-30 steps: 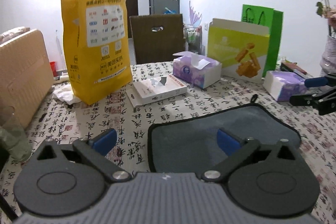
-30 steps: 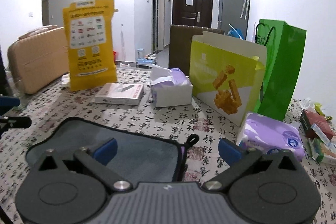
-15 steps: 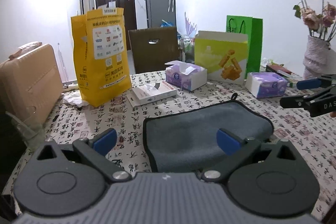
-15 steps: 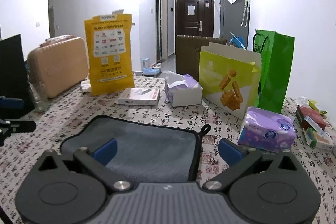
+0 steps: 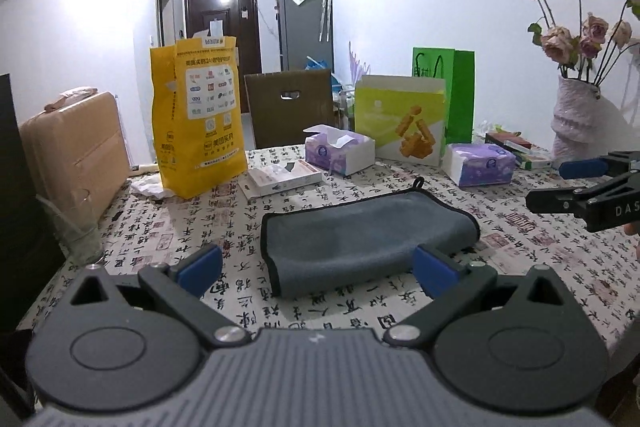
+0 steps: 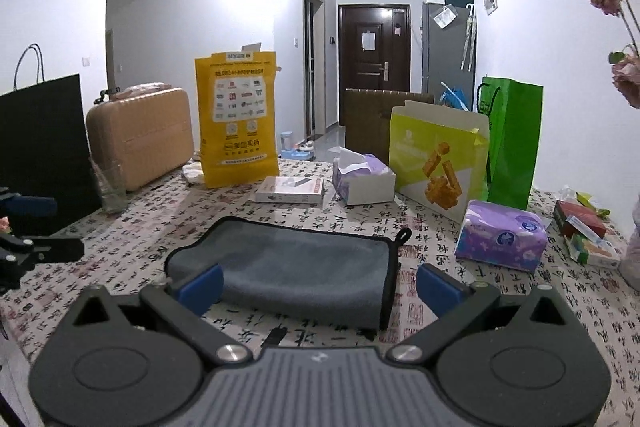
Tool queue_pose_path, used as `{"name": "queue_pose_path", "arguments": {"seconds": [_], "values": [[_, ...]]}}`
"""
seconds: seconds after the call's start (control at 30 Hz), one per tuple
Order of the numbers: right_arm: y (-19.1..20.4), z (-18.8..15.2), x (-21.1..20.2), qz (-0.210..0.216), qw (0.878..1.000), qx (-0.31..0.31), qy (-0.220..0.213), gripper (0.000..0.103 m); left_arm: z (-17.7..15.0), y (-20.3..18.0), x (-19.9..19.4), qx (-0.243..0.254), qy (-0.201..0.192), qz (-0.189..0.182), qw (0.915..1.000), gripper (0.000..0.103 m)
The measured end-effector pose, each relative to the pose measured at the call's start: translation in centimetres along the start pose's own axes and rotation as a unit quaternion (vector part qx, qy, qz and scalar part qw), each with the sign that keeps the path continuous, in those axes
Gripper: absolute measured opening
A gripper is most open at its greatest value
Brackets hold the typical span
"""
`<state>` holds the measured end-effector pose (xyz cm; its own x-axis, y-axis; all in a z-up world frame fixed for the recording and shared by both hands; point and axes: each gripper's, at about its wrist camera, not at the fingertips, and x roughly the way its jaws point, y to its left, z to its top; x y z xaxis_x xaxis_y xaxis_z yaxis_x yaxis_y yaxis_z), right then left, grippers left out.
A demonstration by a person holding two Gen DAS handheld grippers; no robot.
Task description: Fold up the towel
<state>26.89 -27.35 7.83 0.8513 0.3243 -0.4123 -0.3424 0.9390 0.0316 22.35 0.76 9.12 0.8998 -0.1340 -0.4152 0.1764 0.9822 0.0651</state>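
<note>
Left wrist view: the grey microfibre towel [image 5: 366, 241] lies at centre frame on the calligraphy-print tablecloth [image 5: 312, 311], doubled over with a rounded fold along its right end and black-bound edges at its left. We judge one fold made; whether another is wanted, the picture does not tell us. The left gripper [image 5: 316, 267] sits at the bottom of the frame, its blue-padded fingers wide apart with nothing between them, held level and clear of the cloth on the near side. At the right edge the right gripper [image 5: 560, 183] juts in sideways above the table, its blue pad parted from the black finger below. A yellow printed bag [image 5: 198, 115] stands upper left of the towel, an open tissue box [image 5: 340, 153] behind it.

Right wrist view: the same towel [image 6: 288, 263] fills the lower centre, its hanging loop [image 6: 404, 235] at the far right corner and the bound edges stacked along the right side. The right gripper [image 6: 318, 285] is spread open and empty, level, with the towel's near edge between and just past its fingers, apparently untouched. The left gripper [image 6: 44, 227] shows at the left edge, parted. A purple tissue pack [image 6: 502, 235] lies to the right, a green gift bag [image 6: 514, 139] behind. Neither claw grips the cloth, so we read the fold as released.
</note>
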Motion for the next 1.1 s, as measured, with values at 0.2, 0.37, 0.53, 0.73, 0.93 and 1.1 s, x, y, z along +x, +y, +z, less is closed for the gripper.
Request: {"name": "queue_pose_path", "arguments": {"seconds": [0.2, 0.37, 0.53, 0.73, 0.93, 1.1], "values": [[0.0, -1.1, -2.8, -0.001, 1.000, 0.023, -0.020, 0.103, -1.0, -0.4, -2.5, -0.002, -0.017, 0.010, 0.9998, 0.103], [0.7, -2.2, -5.0, -0.001, 0.999, 0.023, -0.032, 0.103, -2.3, -0.6, -4.4, -0.007, -0.029, 0.016, 0.9994, 0.103], [1.6, -3.4, -7.1, 0.000, 0.999, 0.022, -0.046, 0.103, -4.0, -1.0, -6.6, 0.002, -0.051, 0.021, 0.9985, 0.103], [2.8, -4.9, -9.4, 0.002, 0.997, 0.029, -0.072, 0.103, -5.4, -1.4, -9.2, 0.016, -0.089, 0.029, 0.9955, 0.103], [4.1, -6.7, -10.9, 0.004, 0.996, 0.027, -0.080, 0.103, -6.7, -1.9, -10.8, 0.002, -0.107, 0.035, 0.9936, 0.103], [4.9, -8.3, -12.2, 0.004, 0.996, 0.030, -0.089, 0.103, -8.4, -2.6, -11.6, -0.001, -0.109, 0.038, 0.9934, 0.103]]}}
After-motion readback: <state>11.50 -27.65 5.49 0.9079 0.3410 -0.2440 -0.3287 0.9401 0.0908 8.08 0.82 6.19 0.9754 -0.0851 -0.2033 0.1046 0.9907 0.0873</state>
